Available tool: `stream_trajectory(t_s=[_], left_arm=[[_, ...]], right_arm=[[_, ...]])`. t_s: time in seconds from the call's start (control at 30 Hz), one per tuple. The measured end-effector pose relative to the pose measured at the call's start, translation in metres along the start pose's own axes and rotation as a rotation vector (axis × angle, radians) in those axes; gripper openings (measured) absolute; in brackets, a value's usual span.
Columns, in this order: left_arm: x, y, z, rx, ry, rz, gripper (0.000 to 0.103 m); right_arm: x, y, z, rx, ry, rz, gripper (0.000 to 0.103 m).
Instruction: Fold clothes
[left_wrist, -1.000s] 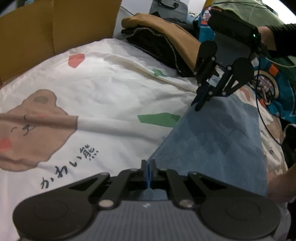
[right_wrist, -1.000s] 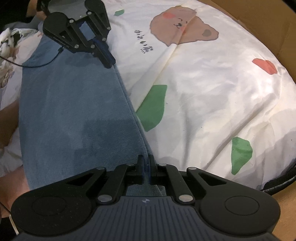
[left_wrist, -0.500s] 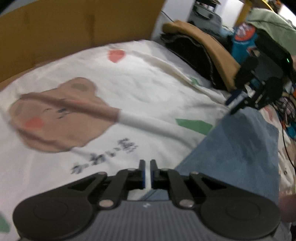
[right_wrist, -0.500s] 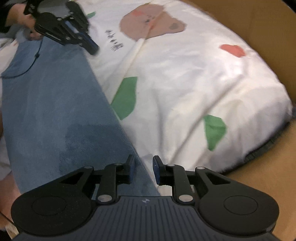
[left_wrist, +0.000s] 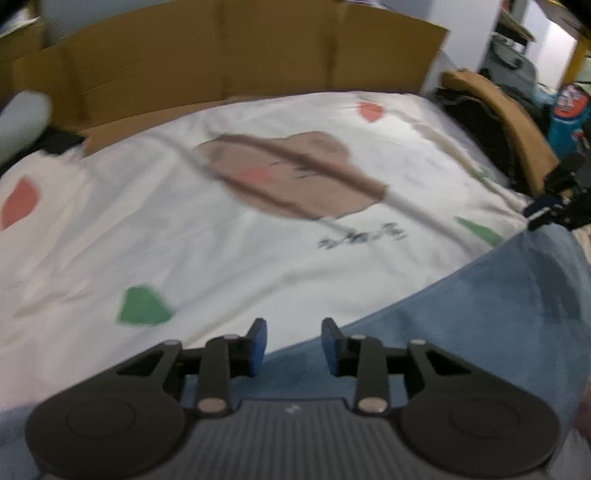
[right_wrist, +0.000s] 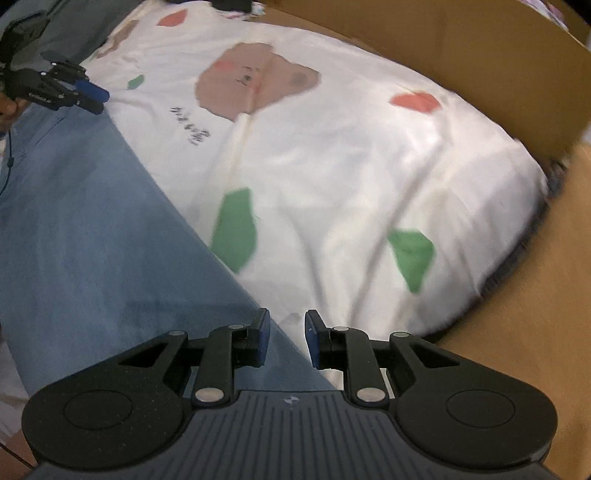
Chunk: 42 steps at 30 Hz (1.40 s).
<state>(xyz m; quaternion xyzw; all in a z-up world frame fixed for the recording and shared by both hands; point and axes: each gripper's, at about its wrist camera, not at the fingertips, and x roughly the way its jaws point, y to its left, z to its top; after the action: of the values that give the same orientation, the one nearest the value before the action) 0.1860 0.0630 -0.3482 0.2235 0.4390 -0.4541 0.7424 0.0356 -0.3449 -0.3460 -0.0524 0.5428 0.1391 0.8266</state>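
A blue garment (left_wrist: 498, 314) lies flat on the white bear-print bedcover (left_wrist: 221, 229), with a long straight edge facing the bed's middle. It also shows in the right wrist view (right_wrist: 81, 229). My left gripper (left_wrist: 293, 345) is open and empty, just above the garment's near edge. My right gripper (right_wrist: 286, 338) is open and empty over the opposite end of that edge. Each gripper shows in the other's view: the right gripper (left_wrist: 554, 206) at the far right, the left gripper (right_wrist: 88, 96) at the upper left.
A brown cardboard wall (left_wrist: 240, 62) borders the bed, also in the right wrist view (right_wrist: 461, 48). A pile of tan and black clothes (left_wrist: 498, 110) lies beyond the bed's far corner. A pale roll (left_wrist: 18, 122) sits at the left edge.
Both grippers have opened and let go of the blue garment's edge. Both have drawn back from the cloth, and the left view has swung toward the bed's middle.
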Motion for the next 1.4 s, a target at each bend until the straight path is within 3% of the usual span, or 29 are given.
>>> stream_trajectory(t_s=[0.23, 0.33, 0.5, 0.67, 0.8, 0.93, 1.03, 1.2, 1.4], left_arm=[[-0.001, 0.013, -0.011, 0.038, 0.028, 0.064, 0.037], [0.001, 0.016, -0.011, 0.101, 0.048, 0.083, 0.044], [0.000, 0.033, -0.014, 0.138, 0.077, 0.177, 0.046], [-0.006, 0.059, -0.024, 0.109, 0.091, 0.325, 0.045], [-0.004, 0.068, -0.030, 0.157, 0.131, 0.398, 0.045], [-0.002, 0.077, -0.036, 0.189, 0.169, 0.390, 0.046], [0.000, 0.079, -0.041, 0.270, 0.197, 0.371, 0.051], [0.003, 0.080, -0.038, 0.438, 0.285, 0.304, 0.054], [0.009, 0.088, -0.027, 0.560, 0.385, 0.203, 0.052]], right_arm=[[0.015, 0.025, 0.028, -0.016, -0.055, 0.097, 0.028], [0.023, 0.034, 0.040, -0.028, -0.066, 0.132, 0.029], [0.040, 0.053, 0.059, -0.045, -0.084, 0.200, 0.038], [0.057, 0.073, 0.080, -0.101, -0.108, 0.255, 0.039], [0.070, 0.086, 0.095, -0.141, -0.125, 0.275, 0.039], [0.080, 0.097, 0.107, -0.155, -0.128, 0.319, 0.039], [0.088, 0.107, 0.116, -0.176, -0.122, 0.345, 0.039], [0.100, 0.121, 0.129, -0.210, -0.106, 0.387, 0.039], [0.105, 0.133, 0.142, -0.253, -0.097, 0.432, 0.038]])
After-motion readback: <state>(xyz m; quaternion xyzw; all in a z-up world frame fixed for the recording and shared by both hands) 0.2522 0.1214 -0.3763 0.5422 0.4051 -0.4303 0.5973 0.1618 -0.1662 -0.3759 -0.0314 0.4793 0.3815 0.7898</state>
